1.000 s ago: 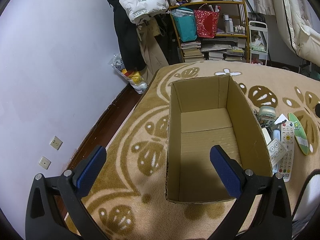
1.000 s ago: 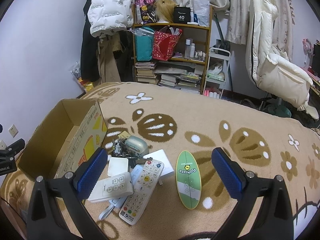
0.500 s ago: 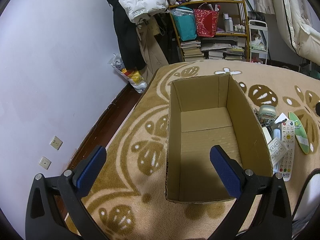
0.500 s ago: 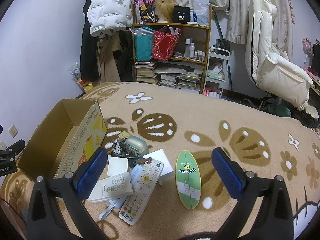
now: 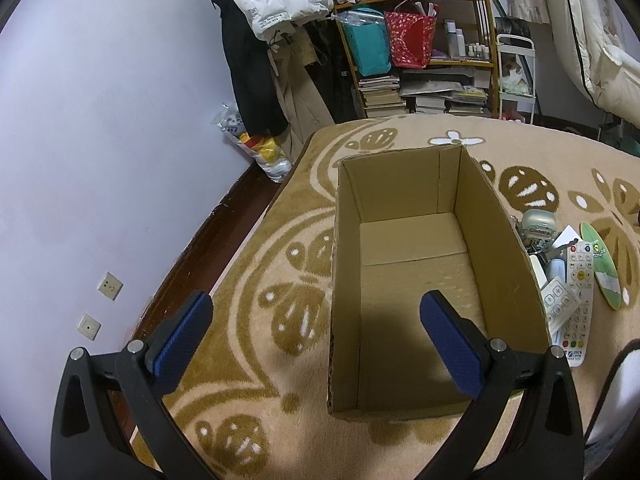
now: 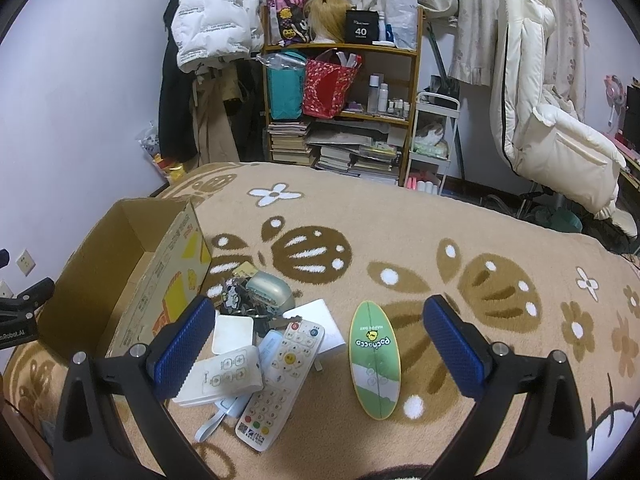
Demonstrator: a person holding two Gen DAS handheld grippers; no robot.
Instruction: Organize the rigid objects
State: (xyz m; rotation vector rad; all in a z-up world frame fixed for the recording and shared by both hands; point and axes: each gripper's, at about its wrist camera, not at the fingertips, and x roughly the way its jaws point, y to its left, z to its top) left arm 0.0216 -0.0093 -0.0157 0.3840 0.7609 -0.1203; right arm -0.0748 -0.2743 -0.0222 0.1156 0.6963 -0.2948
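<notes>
between fingers of right hand-held gripper [image 6: 316, 342], spread wide: remote [image 6: 282, 376], surfboard toy [image 6: 375, 364].

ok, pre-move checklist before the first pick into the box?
1. Right gripper open, holding nothing: ok.
2. Left gripper open, holding nothing: ok.
3. Cardboard box open on top, nothing inside: ok.
4. Green surfboard toy lies apart from the pile, between the right fingers: ok.
5. Long remote clear of neighbours: not ok, it overlaps the pile.
6. Whether more lies under the pile: cannot tell.
</notes>
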